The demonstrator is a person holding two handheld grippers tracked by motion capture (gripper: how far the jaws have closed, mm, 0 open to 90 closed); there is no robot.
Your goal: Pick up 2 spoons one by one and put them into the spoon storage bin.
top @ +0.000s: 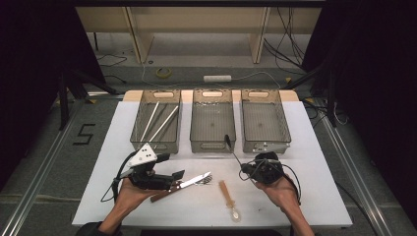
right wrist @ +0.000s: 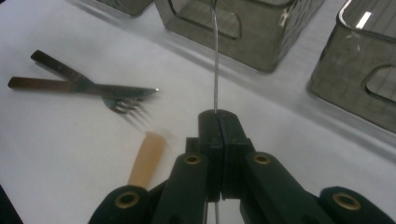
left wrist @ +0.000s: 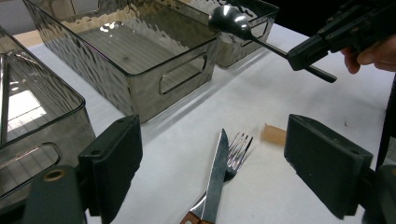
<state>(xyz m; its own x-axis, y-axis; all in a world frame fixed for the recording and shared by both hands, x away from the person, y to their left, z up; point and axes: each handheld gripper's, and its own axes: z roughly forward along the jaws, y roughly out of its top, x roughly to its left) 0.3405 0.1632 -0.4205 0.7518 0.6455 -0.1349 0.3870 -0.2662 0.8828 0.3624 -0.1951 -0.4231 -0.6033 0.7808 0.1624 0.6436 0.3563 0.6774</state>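
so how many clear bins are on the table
3, in a row along the far edge of the table: the left bin holds two long sticks, the middle bin and the right bin look empty.

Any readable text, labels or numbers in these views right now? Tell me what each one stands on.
"5": a large dark numeral marked on the grey floor left of the table, seen in the high view.
Nothing else can be read: the three clear bins, the knife, the fork and the spoon held in the right tongs show no lettering.
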